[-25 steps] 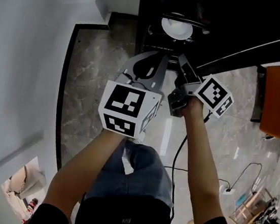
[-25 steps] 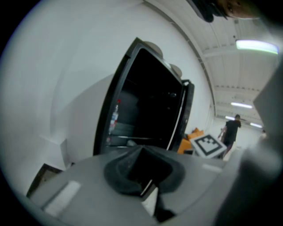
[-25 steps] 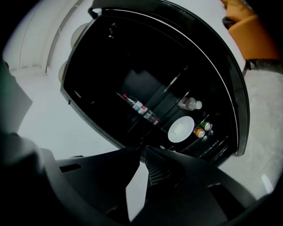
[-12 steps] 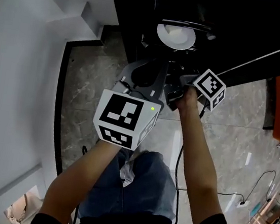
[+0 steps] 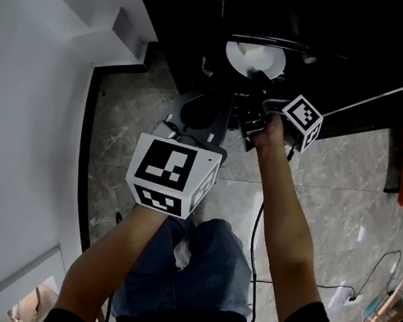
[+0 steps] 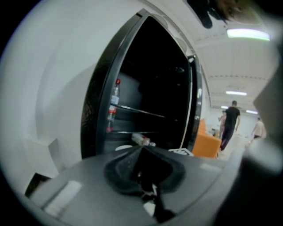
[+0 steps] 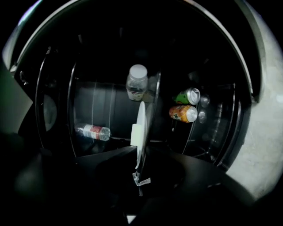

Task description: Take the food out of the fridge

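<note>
Right gripper point(image 7: 139, 167): jaws closed on the near rim of the plate point(image 7: 141, 126). The plate is white and edge-on at frame centre in the right gripper view. Food point(image 7: 136, 134), a pale block, sits against the plate's left face in that view.

Head view: the plate point(image 5: 237, 57) is top centre, inside the dark fridge point(image 5: 199, 9). The right gripper point(image 5: 257, 75) is at its lower edge. Food point(image 5: 254, 51) shows as a white lump on the plate.

Left gripper point(image 6: 143, 161): jaws together, nothing between them. In the head view the left gripper point(image 5: 226, 97) is below and left of the plate, apart from it, and just beside the right gripper.

Around the plate, right gripper view:
- capped bottle point(image 7: 137, 81) directly above the plate
- green can point(image 7: 188, 96) upper right, with the orange can point(image 7: 182, 113) just under it
- red-label bottle point(image 7: 93, 131) at left, lying along the frame

Left gripper view:
- fridge point(image 6: 163, 88) open at frame centre
- two bottles point(image 6: 112, 108) one above the other at its left edge
- orange chair point(image 6: 205, 143) lower right
- two people point(image 6: 230, 123) at far right

Head view: grey marbled floor point(image 5: 124, 132) below the fridge, white wall point(image 5: 21, 133) at left.
</note>
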A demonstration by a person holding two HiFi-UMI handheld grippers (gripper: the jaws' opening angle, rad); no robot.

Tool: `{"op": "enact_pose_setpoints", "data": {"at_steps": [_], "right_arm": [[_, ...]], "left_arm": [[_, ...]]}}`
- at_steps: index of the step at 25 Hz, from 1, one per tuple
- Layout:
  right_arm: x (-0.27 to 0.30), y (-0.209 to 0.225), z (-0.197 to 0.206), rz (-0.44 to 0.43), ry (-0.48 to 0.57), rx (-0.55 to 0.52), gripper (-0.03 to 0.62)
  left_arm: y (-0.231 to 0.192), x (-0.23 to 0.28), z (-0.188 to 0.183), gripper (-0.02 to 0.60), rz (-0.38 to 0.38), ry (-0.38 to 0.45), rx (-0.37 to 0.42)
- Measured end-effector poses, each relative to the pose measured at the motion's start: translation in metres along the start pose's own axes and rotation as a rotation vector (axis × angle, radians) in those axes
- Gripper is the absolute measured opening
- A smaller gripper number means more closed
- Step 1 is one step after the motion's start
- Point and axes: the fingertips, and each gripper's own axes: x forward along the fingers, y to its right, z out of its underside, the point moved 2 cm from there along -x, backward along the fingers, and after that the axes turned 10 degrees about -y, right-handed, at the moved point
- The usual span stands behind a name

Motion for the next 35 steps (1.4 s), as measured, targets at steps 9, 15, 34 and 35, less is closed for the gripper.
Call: {"op": "enact_pose_setpoints", "data": {"at_steps": [9,15,34,35], "right_arm": [[-0.006,-0.001,-0.001,0.007,-0.011,0.073,0.012],[-0.028,-0.016,0.016,-0.018,-0.036,0.049,0.012],[-0.202,-0.162,0.093,0.013,-0.051,0.106,0.012],[-0.212,-0.173,0.097,0.011,-0.050,0.110,0.012]], "left_arm": [[-0.006,-0.004,0.000,0.002,-0.008,-0.013,-0.015],[0.006,-0.023,-0.006,0.003,-0.005,-0.032,-0.022],[0.098,-0.117,-0.089,0.003,0.034,-0.123,-0.072],[0.103,-0.124,-0.095,0.003,0.033,-0.123,-0.071]]}}
